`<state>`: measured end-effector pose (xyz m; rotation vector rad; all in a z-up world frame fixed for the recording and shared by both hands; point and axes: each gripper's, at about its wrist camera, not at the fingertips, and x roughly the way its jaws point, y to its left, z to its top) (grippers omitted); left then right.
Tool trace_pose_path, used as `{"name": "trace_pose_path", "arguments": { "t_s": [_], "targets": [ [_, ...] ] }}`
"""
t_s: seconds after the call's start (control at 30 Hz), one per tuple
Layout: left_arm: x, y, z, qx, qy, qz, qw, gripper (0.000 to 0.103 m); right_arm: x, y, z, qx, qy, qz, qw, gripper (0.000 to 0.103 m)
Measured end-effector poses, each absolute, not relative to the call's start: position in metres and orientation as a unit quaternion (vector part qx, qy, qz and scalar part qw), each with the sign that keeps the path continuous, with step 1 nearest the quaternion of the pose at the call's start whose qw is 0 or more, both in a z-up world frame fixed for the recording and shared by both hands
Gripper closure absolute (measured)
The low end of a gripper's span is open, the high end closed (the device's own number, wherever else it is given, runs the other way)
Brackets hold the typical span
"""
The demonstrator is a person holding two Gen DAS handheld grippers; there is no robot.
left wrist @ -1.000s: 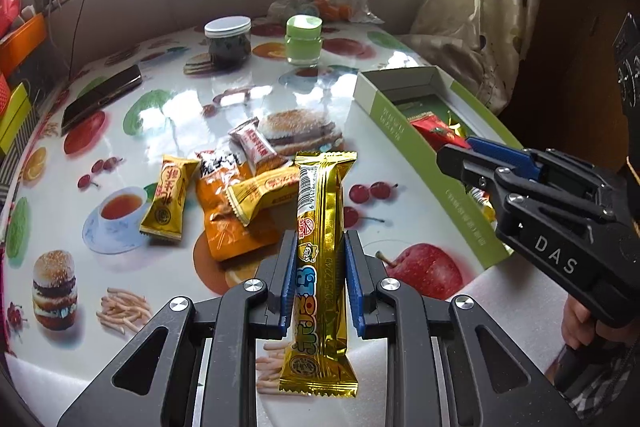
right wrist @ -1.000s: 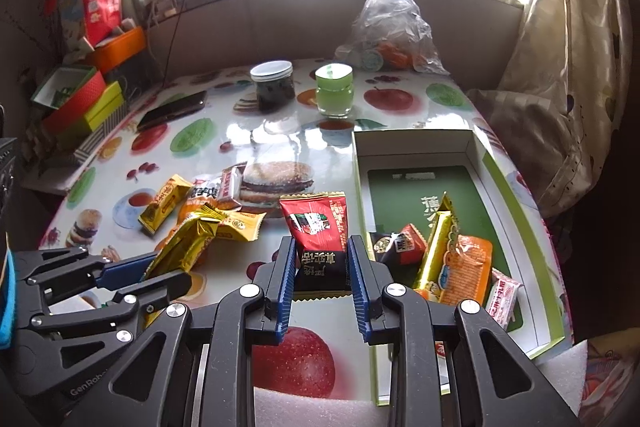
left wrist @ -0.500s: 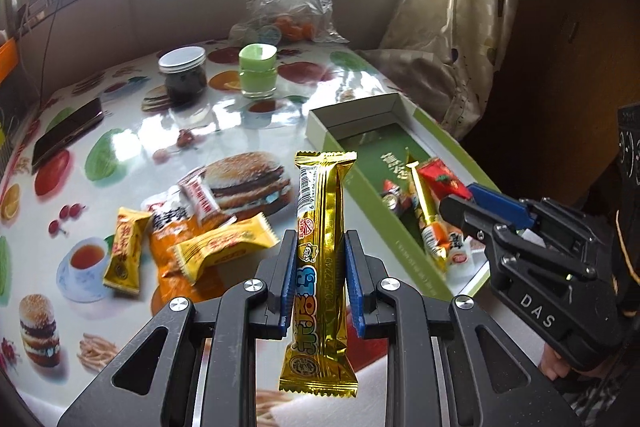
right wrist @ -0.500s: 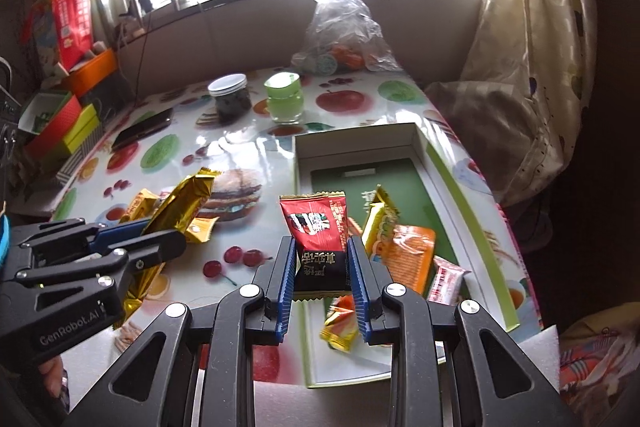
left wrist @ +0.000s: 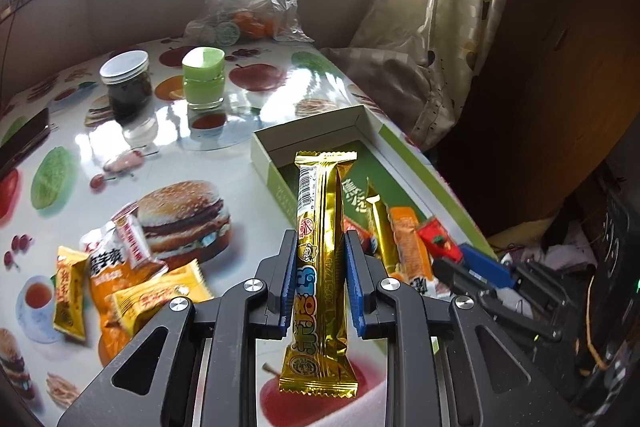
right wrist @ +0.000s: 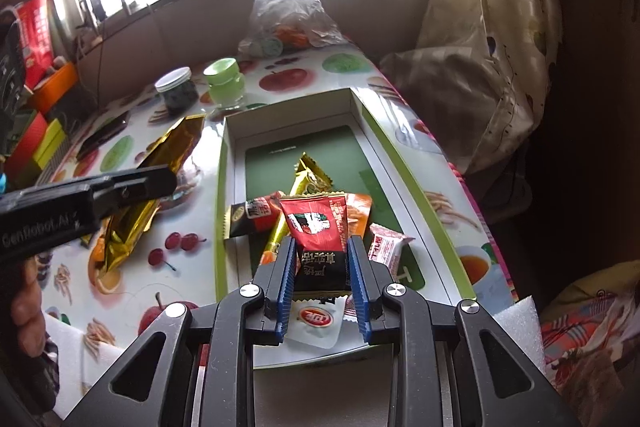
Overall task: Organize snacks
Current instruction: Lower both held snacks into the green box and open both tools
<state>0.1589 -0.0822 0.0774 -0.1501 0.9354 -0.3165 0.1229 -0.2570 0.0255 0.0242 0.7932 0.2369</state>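
Sunny window light falls on the picture table (left wrist: 168, 155), where the left gripper (left wrist: 322, 283) squeezes a long gold snack bar (left wrist: 320, 267) by its middle near the green box (right wrist: 360, 115), and the right gripper (right wrist: 322, 267) pinches a red snack packet (right wrist: 316, 227) over that box; both look light, crinkly and slippery, so the middle seems the best place to hold.

The right gripper (right wrist: 322, 269) grips a red-and-black snack packet (right wrist: 319, 239) between its blue pads, above the near end of the green-rimmed box (right wrist: 219, 203). In the box lie several snacks — a gold bar (right wrist: 306, 179), an orange packet (right wrist: 358, 215), a pink-white one (right wrist: 386, 247). At the left, the left gripper (right wrist: 132, 187) carries a long gold wrapper (right wrist: 152, 179) over the printed table (right wrist: 280, 79).
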Motion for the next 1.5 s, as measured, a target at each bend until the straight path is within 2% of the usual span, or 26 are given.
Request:
{"name": "trace_pose_path", "arguments": {
  "t_s": [0.7, 1.5],
  "targets": [
    [0.218, -0.103, 0.053, -0.124, 0.489, -0.163, 0.848, 0.08, 0.137, -0.26, 0.004, 0.008, 0.411, 0.093, 0.907, 0.078],
    [0.248, -0.12, 0.025, -0.113, 0.516, -0.141, 0.837, 0.08, 0.142, -0.262, -0.006, 0.016, 0.42, 0.095, 0.902, 0.078]
  ]
}}
